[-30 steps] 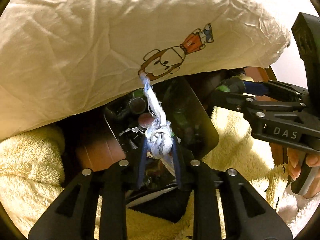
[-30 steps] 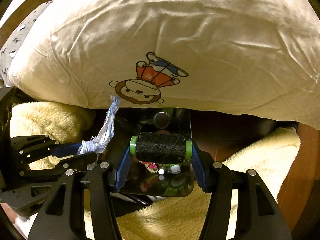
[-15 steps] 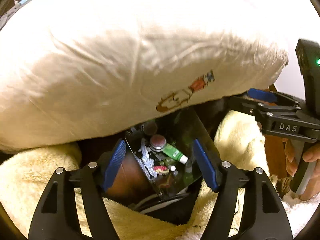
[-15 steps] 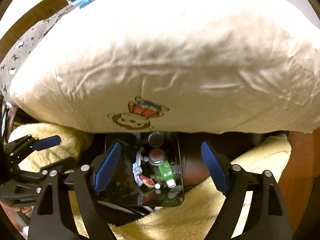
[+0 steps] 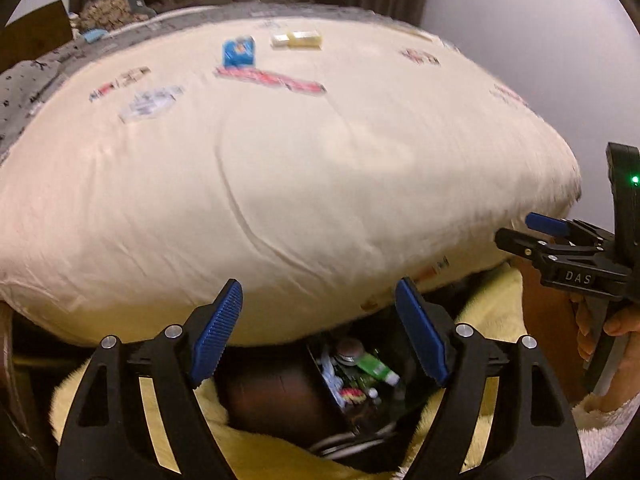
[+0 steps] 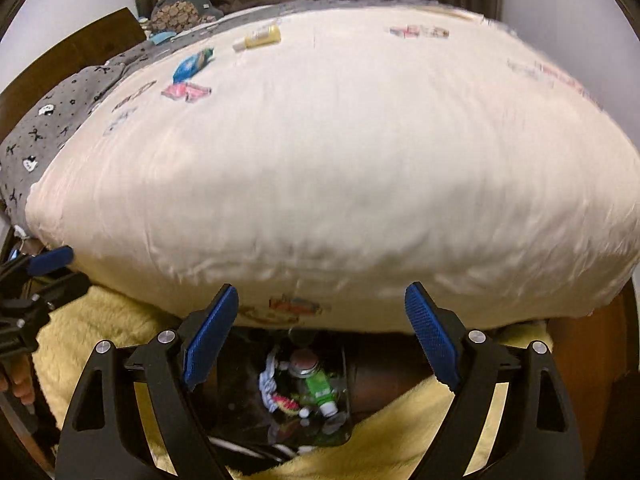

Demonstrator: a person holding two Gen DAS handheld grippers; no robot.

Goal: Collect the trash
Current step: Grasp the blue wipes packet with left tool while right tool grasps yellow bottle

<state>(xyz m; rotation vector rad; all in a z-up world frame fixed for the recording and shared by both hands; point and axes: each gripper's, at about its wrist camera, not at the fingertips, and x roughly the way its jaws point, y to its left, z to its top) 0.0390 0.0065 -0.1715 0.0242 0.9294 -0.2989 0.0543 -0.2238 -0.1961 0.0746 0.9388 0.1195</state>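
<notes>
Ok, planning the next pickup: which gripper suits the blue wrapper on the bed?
Probably left: the left gripper is open, the blue wrapper nearly straight ahead of it; from the right gripper, it lies further left.

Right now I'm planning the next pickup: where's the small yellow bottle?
In the right wrist view, the yellow bottle lies on its side at the far upper left of the cream bedspread, just beyond the blue wrapper.

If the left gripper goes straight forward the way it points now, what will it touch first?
Most likely the cream bedding: the open left gripper points at its lower edge, above the trash bin. Depth is hard to judge in this fisheye view.
</notes>
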